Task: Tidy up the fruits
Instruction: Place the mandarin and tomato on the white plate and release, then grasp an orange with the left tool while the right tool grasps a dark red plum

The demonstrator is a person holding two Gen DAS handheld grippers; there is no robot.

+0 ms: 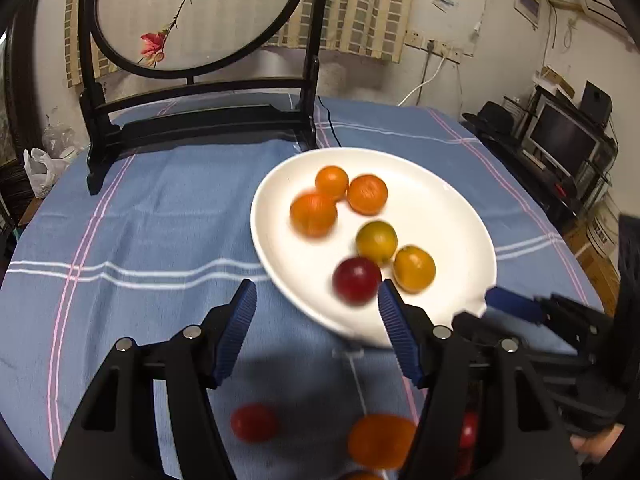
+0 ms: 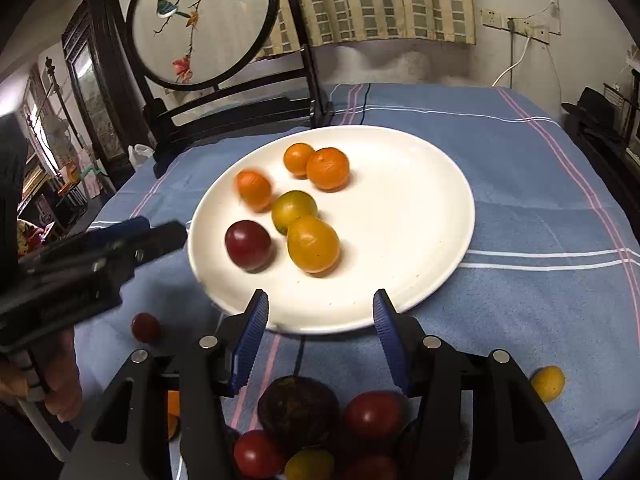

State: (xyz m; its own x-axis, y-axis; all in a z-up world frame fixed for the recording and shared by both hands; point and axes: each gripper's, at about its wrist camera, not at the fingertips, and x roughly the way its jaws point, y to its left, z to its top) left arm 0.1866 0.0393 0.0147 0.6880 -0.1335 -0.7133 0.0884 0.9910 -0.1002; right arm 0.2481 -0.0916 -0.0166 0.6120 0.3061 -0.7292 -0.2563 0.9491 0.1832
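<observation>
Six small round fruits sit on a smooth white plate (image 2: 420, 200): three orange fruits (image 2: 328, 169), two yellow fruits (image 2: 313, 244) and one dark red fruit (image 2: 248, 245), all lying ahead of both pairs of fingers on a table draped in a blue cloth (image 2: 540, 184) with white and pink stripes. The left gripper (image 1: 317, 294) holds its ribbed blue fingers spread wide and empty, the near rim of the plate between their tips. The right gripper (image 2: 321, 304) is likewise spread wide and empty, its fingers just short of the plate's near rim.

Only the right wrist view shows a pile of loose fruit (image 2: 298, 408) behind and below its fingers, red, yellow and one dark, rough-skinned, plus a lone yellow fruit (image 2: 548, 383) to their right. The left wrist view instead shows a blurred red fruit (image 1: 254, 422) and orange fruit (image 1: 381, 440) on the cloth below its fingers.
</observation>
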